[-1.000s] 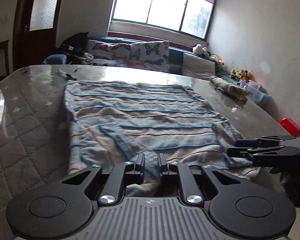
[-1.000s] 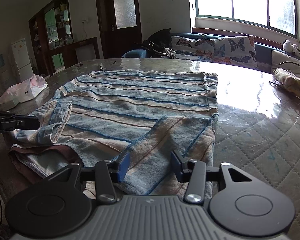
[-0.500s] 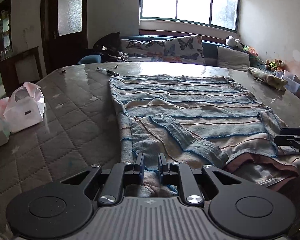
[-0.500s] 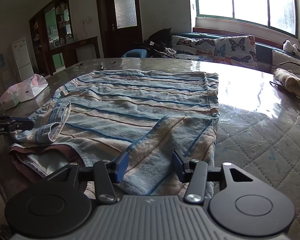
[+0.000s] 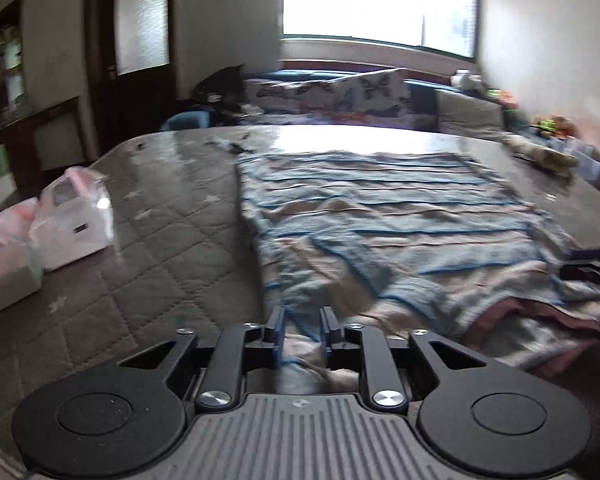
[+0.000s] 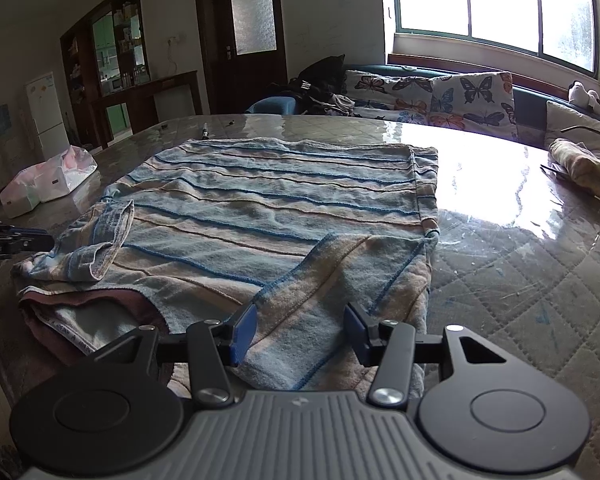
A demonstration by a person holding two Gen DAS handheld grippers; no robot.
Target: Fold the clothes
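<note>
A striped shirt (image 6: 284, 216) is spread at the quilted table's (image 6: 540, 288) near edge, both sleeves folded in. The left gripper (image 5: 302, 326) is opening, cloth between its jaws; the right gripper (image 6: 300, 334) is held released above a sleeve. Next, the collar end likely needs grasping.

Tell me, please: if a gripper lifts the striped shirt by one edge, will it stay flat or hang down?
The striped shirt would probably hang limp: its folded sleeve already lies crumpled. It looks like thick knit, so likely somewhat heavy. The glossy table may let it slide when pushed.
</note>
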